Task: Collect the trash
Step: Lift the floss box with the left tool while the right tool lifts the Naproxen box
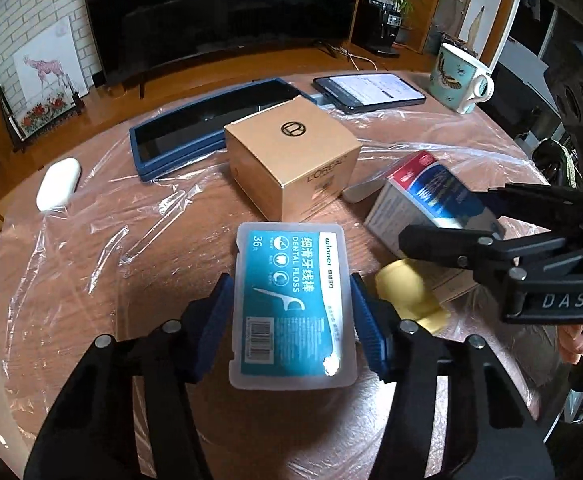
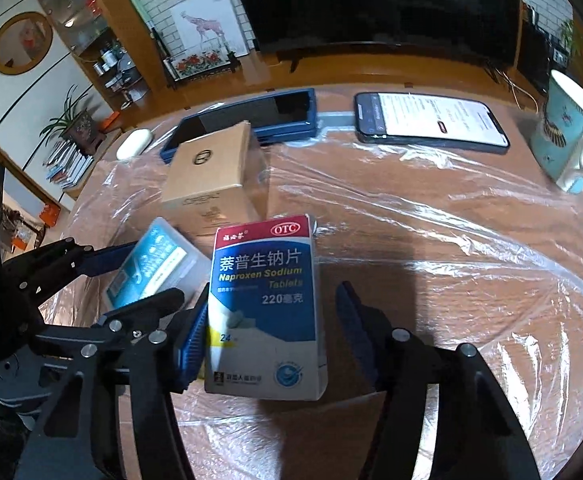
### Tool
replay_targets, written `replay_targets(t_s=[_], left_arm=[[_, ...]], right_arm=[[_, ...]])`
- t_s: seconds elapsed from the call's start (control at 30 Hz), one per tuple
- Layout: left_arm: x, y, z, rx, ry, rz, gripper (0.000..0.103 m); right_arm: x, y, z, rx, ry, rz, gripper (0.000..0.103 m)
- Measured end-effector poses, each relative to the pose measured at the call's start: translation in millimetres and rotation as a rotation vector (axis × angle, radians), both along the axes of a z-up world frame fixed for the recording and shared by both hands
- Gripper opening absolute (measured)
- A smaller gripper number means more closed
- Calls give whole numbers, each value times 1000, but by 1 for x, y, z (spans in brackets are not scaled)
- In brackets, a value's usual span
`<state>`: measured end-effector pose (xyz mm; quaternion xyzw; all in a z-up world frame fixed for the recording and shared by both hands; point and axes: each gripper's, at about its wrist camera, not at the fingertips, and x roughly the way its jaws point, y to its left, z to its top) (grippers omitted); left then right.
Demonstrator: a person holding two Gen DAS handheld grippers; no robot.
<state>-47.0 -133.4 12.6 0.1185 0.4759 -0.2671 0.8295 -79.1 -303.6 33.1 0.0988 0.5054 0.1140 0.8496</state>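
My left gripper (image 1: pixel 289 316) is shut on a teal dental floss case (image 1: pixel 291 304), its blue pads against both long sides. The case also shows in the right wrist view (image 2: pixel 151 268). My right gripper (image 2: pixel 271 336) stands open around a naproxen tablet box (image 2: pixel 267 308): the left pad touches the box and the right pad stands apart from it. The box also shows in the left wrist view (image 1: pixel 431 196), between the right gripper's fingers (image 1: pixel 443 240). A tan L'Oreal carton (image 1: pixel 291 156) stands behind on the plastic-covered table (image 1: pixel 91 260).
A blue tray (image 1: pixel 211 124), a lit phone (image 1: pixel 371 92), a teal mug (image 1: pixel 459 76) and a white case (image 1: pixel 57 184) lie at the table's far side. A yellow object (image 1: pixel 407 292) sits by the left gripper. A TV stands behind.
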Motion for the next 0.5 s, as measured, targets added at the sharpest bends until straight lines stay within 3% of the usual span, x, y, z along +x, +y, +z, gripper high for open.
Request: replay_targets(t_s=[0.13,0.3,0.5], left_arm=[[0,-4,-2,20,-11,-4,58],[-3,-4,-2,40,-42,6,55],[-11,2,5,23,-55,36,55]], right_arm=[[-1,-1,-1,-13,-16,8,60],[-10,-4,5,-34,-61,-1,47],[-23,-17,10,-6,-76,-23,46]])
